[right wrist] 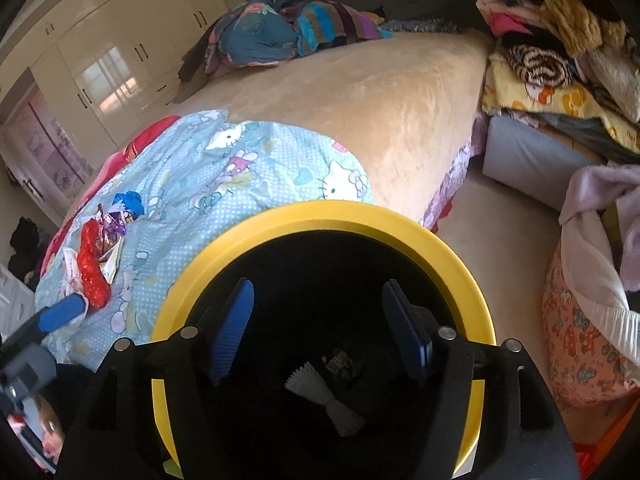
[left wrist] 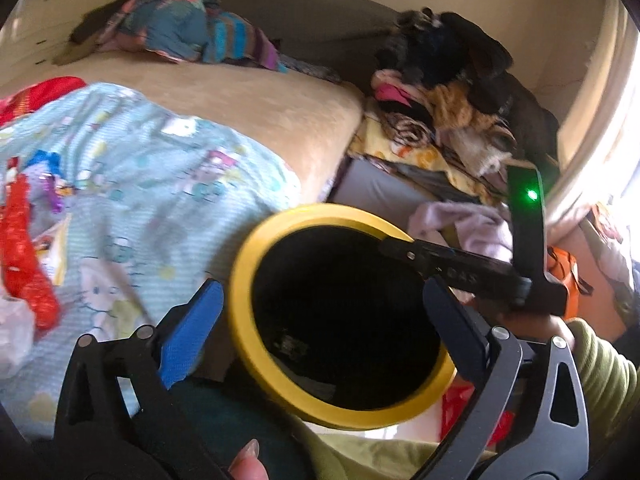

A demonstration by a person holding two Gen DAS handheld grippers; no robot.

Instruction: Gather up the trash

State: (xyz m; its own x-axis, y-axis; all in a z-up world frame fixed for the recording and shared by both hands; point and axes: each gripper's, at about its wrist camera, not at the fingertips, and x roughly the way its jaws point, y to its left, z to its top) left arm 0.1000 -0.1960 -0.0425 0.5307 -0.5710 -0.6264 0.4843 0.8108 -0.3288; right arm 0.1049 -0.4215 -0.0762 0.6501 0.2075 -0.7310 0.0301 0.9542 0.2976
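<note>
Right gripper (right wrist: 318,334): jaws apart, nothing between them, poised over the mouth of the bin. Left gripper (left wrist: 320,320): jaws spread wide, empty, beside the bin's rim.

Bin (right wrist: 400,226): black inside, yellow-rimmed, set against the near edge of the bed. Contents: one white pleated paper scrap (right wrist: 332,398) and one dark crumpled piece (right wrist: 344,362), both at the bottom.

Cartoon-cat sheet (right wrist: 240,168): pale blue, spread over the bed's near end. Upon it, left of the bin, a litter cluster: red crinkled wrapper (right wrist: 92,276), blue wrapper (right wrist: 130,202), white papers.

Bed (right wrist: 380,96): beige cover. Bundled striped bedding (right wrist: 288,26) at its far end.

Cream wardrobe (right wrist: 120,40) beyond.
</note>
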